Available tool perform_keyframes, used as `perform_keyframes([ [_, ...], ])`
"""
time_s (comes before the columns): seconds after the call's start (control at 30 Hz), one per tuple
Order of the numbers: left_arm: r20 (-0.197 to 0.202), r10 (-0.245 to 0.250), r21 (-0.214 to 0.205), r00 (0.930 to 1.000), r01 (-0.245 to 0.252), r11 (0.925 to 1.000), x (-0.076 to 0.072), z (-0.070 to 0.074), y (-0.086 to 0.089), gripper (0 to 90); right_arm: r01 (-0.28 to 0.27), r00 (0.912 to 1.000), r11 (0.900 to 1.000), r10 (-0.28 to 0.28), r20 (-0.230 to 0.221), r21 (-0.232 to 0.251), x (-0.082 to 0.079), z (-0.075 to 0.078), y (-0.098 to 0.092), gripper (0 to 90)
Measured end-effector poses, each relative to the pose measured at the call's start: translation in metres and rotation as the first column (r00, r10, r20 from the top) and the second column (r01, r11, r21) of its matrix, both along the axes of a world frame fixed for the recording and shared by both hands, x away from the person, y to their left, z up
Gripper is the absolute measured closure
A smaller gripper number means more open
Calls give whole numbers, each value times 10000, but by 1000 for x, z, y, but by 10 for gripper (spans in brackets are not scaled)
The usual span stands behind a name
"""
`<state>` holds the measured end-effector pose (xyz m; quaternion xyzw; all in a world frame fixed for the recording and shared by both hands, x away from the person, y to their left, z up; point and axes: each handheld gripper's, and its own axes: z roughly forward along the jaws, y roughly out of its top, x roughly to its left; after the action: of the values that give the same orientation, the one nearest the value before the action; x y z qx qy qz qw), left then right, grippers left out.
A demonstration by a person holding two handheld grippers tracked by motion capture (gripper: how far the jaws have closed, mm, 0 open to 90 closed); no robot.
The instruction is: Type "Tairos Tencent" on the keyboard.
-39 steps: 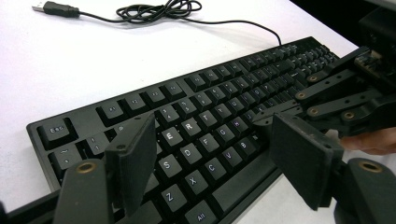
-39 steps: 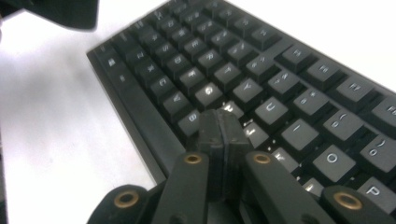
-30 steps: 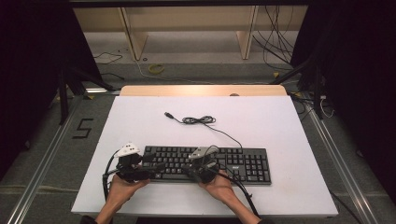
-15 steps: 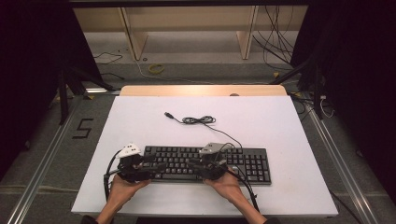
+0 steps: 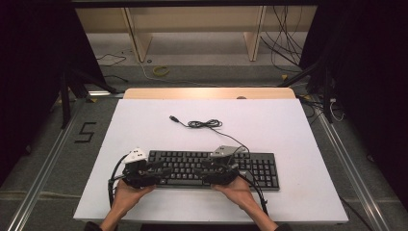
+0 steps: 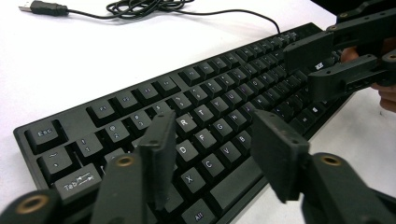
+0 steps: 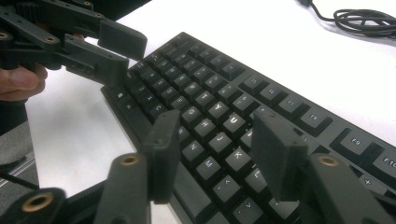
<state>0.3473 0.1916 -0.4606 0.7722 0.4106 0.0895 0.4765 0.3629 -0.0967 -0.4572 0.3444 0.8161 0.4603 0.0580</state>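
Observation:
A black keyboard (image 5: 250,166) lies along the near side of the white table (image 5: 288,125), and its cable (image 5: 204,124) is coiled behind it, ending in a loose USB plug (image 5: 174,118). My left gripper (image 5: 162,169) hovers over the keyboard's left end. Its jaws have just been closing but still stand apart above the letter keys (image 6: 201,116), with nothing gripped. My right gripper (image 5: 206,167) hovers over the middle keys (image 7: 219,109). Its jaws have just been opening and hold nothing. The two grippers point towards each other: the right gripper (image 6: 322,63) is seen from the left one, and the left gripper (image 7: 114,51) from the right one.
The table's far edge is a wooden strip (image 5: 207,93). Beyond it are wooden shelf legs (image 5: 137,38) and loose cables (image 5: 284,43) on the floor. A "5" mark (image 5: 85,132) lies on the floor at the left. The back half of the table is bare white.
The right gripper has shifted a little to the right along the keyboard and its jaws have gone from shut to apart. The left gripper stayed in place with its jaws narrower.

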Motion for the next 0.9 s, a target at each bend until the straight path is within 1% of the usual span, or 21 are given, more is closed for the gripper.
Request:
perform_keyframes([
  [0.13,-42,-130,136,9999,130,9998,0,0,-2,594,60,10000,10000,-60,-23,19,0,0,-1,472],
  [0.27,-81,-302,388,9995,305,9988,1,-1,-4,675,110,9999,9999,-110,8,59,0,1,-3,438],
  [0.4,-167,-477,686,9987,487,9965,1,-3,-8,764,166,9999,9998,-166,17,62,-1,1,-5,418],
  [0.6,-322,-637,1084,9974,669,9919,3,-5,-13,852,190,9998,9998,-190,61,116,-2,2,-6,405],
  [0.67,-359,-624,1139,9974,661,9913,3,-6,-14,883,177,9998,9998,-178,65,126,-3,2,-6,402],
  [0.83,-497,-574,1218,9971,631,9905,6,-8,-15,893,179,9998,9998,-180,34,132,-4,2,-7,383],
  [0.9,-525,-631,1287,9966,694,9893,7,-8,-16,894,172,9998,9998,-173,48,140,-4,2,-7,375],
])
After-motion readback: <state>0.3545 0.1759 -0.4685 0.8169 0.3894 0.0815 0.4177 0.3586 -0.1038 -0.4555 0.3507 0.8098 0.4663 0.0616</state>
